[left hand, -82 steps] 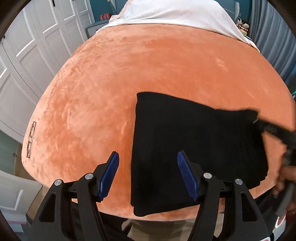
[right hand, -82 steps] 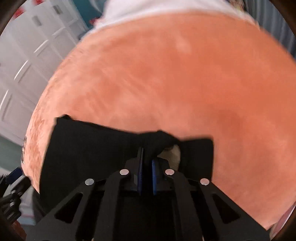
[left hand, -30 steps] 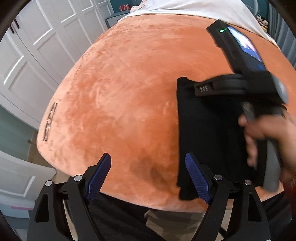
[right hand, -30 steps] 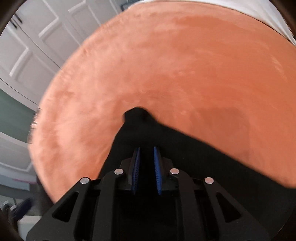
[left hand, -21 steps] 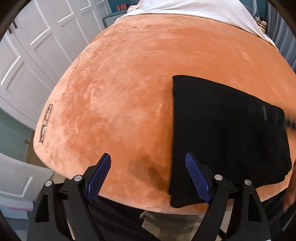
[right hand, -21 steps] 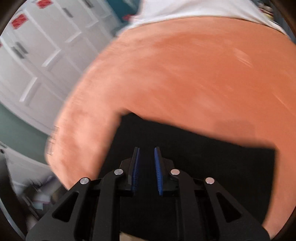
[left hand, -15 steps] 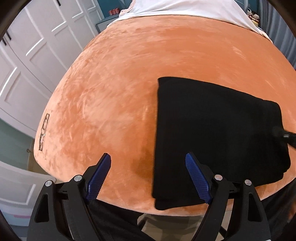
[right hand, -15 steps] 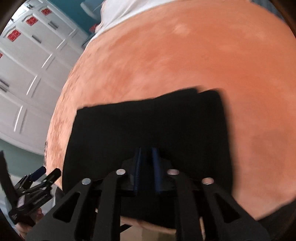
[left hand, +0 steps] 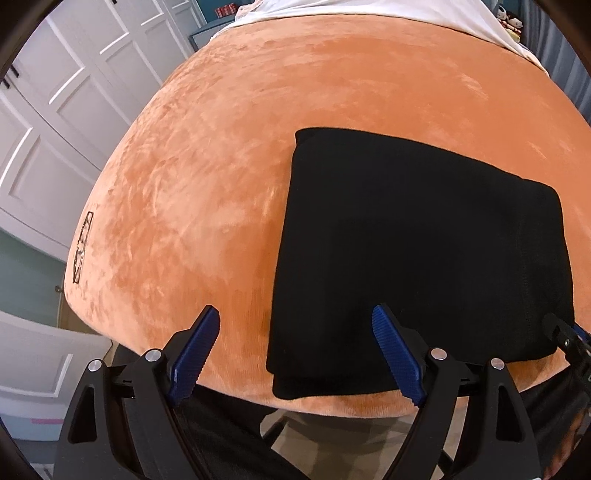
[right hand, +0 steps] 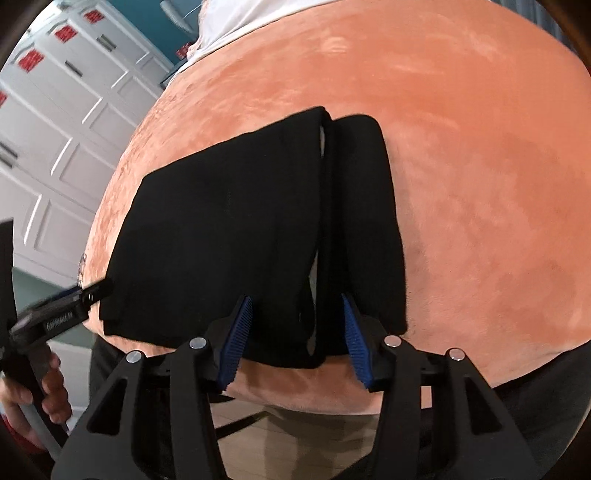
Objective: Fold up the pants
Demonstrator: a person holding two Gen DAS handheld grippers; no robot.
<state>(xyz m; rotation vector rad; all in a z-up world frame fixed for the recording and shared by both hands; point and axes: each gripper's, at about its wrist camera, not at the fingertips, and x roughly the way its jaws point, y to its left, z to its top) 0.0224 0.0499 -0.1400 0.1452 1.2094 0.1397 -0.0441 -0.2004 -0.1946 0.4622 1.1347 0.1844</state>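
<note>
The black pants lie folded into a flat rectangle on the orange plush bed cover, close to its near edge. My left gripper hovers open over the pants' near left corner, nothing between its fingers. In the right wrist view the pants show a folded-over layer with a narrow strip beside it. My right gripper hangs over their near right edge with jaws opening. The cloth lies between the blue pads, which do not press on it. The left gripper shows at the pants' left side.
White panelled wardrobe doors stand to the left of the bed. A white sheet covers the far end. A hand holds the left gripper's handle. The bed's near edge drops to a pale floor.
My right gripper, shut on a pants edge, carried it across to the left, came back to the right side and spread its jaws. The pants now lie in a narrower fold.
</note>
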